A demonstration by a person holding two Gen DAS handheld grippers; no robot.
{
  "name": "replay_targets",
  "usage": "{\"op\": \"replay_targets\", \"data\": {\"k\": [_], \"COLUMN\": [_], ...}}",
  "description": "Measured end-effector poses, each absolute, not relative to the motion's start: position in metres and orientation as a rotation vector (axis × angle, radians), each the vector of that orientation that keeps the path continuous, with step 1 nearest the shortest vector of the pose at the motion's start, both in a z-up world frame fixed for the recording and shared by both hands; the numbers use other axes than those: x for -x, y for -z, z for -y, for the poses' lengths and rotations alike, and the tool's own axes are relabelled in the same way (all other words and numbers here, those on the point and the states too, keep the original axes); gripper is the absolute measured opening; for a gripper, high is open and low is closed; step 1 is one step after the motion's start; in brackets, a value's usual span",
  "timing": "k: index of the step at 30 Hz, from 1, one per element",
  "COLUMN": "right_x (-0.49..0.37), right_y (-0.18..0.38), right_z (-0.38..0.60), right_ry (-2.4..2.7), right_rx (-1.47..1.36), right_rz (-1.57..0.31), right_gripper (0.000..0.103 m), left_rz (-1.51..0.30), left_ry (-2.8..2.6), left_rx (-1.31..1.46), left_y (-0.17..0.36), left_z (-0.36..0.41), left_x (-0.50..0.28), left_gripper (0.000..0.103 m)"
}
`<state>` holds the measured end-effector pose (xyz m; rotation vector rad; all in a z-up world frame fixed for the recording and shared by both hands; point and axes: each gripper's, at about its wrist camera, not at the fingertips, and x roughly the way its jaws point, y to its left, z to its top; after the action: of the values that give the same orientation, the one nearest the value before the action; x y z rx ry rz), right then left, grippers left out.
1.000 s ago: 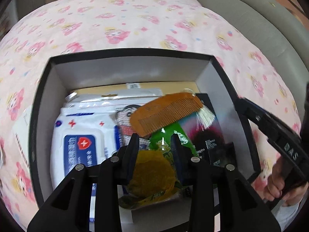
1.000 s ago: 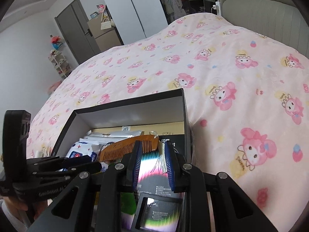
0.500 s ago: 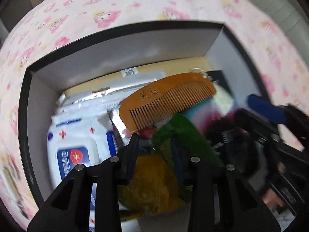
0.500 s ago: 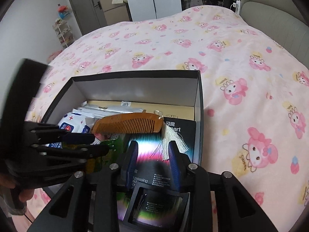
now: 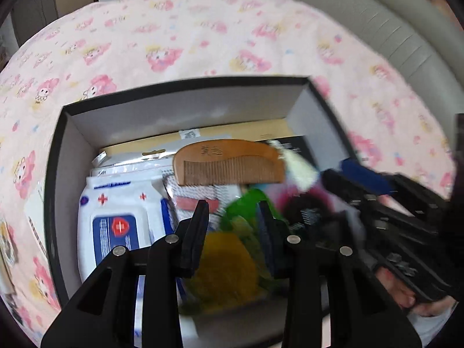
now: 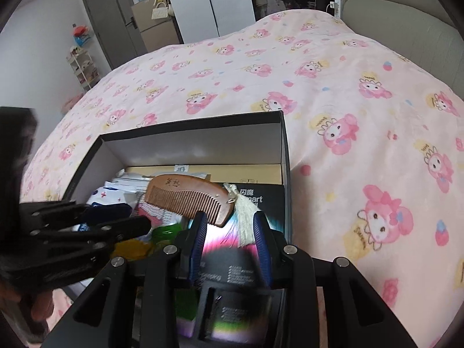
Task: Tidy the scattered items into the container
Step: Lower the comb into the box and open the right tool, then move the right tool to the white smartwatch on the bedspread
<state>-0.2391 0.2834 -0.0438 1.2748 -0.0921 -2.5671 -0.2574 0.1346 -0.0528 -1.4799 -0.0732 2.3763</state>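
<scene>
A black box with white walls (image 5: 179,113) (image 6: 197,145) sits on the bed. Inside lie a wooden comb (image 5: 229,162) (image 6: 188,200) with a white tassel (image 6: 246,223), a white wipes pack (image 5: 116,220), a black iridescent carton (image 6: 261,200) and a tan board (image 6: 246,171). My left gripper (image 5: 233,211) (image 6: 136,217) is shut on a green and yellow packet (image 5: 229,258) (image 6: 133,249) low in the box. My right gripper (image 6: 230,220) (image 5: 336,172) hangs over the carton with its jaws apart. The tassel lies loose between its fingers, untouched by the pads.
The pink cartoon-print bedspread (image 6: 348,101) spreads around the box on all sides. A grey padded headboard (image 6: 406,20) rises at the right. A person's hand (image 5: 406,298) holds the right gripper's handle near the box's right wall.
The right jaws have widened and let go of the comb's tassel. The comb now rests on the items in the box. The left gripper dipped closer, then drew back, still holding the packet.
</scene>
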Motion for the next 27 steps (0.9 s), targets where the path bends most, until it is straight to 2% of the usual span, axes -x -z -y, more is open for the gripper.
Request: {"op": "replay_targets", "data": {"k": [15,27], "right_x": [0.125,0.063], "right_y": [-0.006,-0.011], "right_z": [-0.243,-0.179], "right_ry": [2.579,2.443], "right_rx": [-1.118,-1.078], "right_rz": [0.066,0.064], "right_gripper": [0.029,0.029], "left_rz": [0.125,0.169], "left_ry": [-2.42,-2.507], "left_rx": [1.282,1.304], "left_y": [-0.004,-0.014], "left_z": [-0.098,-0.027], "left_x": [0.136,0.064], "left_gripper": [0.038,0.038]}}
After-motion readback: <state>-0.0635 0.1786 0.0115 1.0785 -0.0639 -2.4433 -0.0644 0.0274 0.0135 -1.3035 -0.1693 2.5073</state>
